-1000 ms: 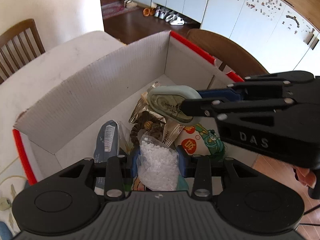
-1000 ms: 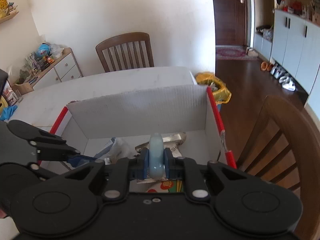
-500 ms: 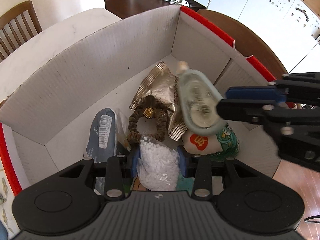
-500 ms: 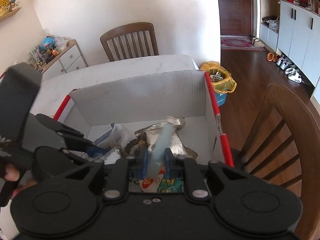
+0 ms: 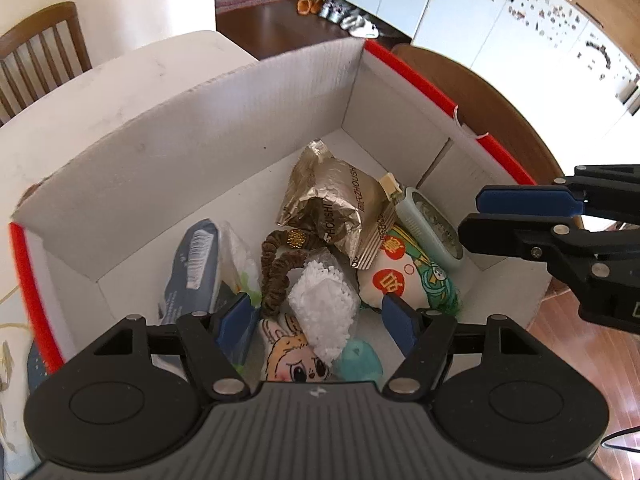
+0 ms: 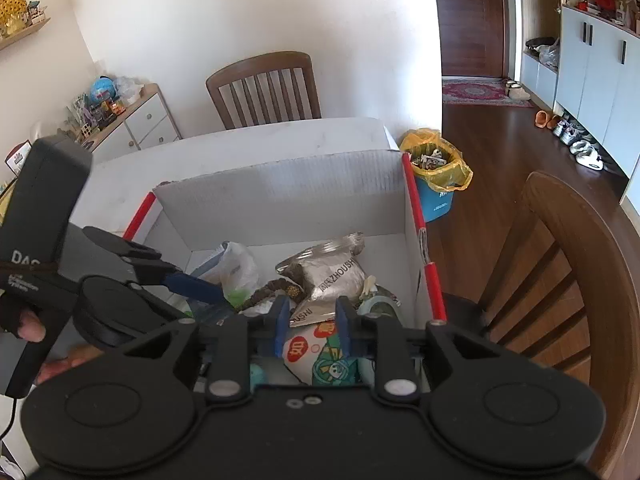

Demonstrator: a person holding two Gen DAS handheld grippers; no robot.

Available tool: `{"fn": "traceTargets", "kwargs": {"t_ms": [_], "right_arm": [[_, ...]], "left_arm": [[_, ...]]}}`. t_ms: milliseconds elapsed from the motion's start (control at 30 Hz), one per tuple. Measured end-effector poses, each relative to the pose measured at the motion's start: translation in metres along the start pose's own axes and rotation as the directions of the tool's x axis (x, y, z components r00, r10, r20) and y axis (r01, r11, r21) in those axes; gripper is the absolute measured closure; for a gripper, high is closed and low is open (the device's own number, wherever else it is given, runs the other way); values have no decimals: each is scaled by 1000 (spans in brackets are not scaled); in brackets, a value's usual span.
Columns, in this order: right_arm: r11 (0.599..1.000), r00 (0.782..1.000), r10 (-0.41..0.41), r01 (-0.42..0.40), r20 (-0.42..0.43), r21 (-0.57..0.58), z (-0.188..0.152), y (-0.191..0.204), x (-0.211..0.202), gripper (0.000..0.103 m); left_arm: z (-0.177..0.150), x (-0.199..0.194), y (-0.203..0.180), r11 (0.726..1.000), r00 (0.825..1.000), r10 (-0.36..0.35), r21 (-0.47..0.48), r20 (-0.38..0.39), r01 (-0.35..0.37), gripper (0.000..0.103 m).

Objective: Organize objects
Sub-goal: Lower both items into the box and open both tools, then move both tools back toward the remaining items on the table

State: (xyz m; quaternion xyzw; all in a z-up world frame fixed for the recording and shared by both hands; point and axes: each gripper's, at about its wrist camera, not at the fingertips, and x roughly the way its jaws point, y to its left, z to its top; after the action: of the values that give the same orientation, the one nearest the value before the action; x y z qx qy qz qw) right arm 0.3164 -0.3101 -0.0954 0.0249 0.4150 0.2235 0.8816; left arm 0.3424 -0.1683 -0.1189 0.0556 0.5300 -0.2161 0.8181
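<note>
A white cardboard box (image 5: 200, 152) with red edges holds several items. My left gripper (image 5: 320, 320) hangs low over its near side with its jaws opening. A bag of white beads (image 5: 324, 300) lies between the pads, and neither pad presses it. A pale green tape dispenser (image 5: 428, 224) rests by the right wall, beside a silver foil packet (image 5: 332, 204) and a cartoon snack packet (image 5: 404, 276). My right gripper (image 5: 480, 216) hovers above the dispenser. In the right wrist view the right gripper (image 6: 312, 320) is opening and empty, above the box (image 6: 288, 196).
A brown scrunchie (image 5: 280, 268) and a blue-grey packet (image 5: 192, 268) also lie in the box. Wooden chairs (image 6: 568, 264) stand at the right and behind the white table (image 5: 120, 76). A bin with a yellow bag (image 6: 436, 172) stands on the floor. A hand (image 6: 28, 324) holds the left gripper's handle.
The right gripper let go of the pale green dispenser, which dropped into the box by the right wall. The left gripper's jaws spread and released the bead bag.
</note>
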Motion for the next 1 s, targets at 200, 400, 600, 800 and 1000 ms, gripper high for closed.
{"fn": "traceTargets", "kwargs": {"t_ms": [200,400,600,800,1000], "right_arm": [[1000,1000,10,-10,16,-8,0,8,-9,76],[1000,999,4,-3,39,-27,0,23,-19,76],[1000,999,8,-6,52,-26,-2,40,-28,74],[1000,999,-1,2,51,-17,-8,55,-32,65],[1000,998,-28,28,58,-4,-13,69,-32,47]], "left_arm": [[0,-21,5,999,996,-29,-11,82,30,31],[-16,-58,10,999,983,-34,-13,182,37,31],[-32,-91,20,998,968,-37,-30,250,46,30],[-55,-121,34,998,949,-15,-50,315,32,20],[-77,-141,56,996,941,-1,-86,339,33,19]]}}
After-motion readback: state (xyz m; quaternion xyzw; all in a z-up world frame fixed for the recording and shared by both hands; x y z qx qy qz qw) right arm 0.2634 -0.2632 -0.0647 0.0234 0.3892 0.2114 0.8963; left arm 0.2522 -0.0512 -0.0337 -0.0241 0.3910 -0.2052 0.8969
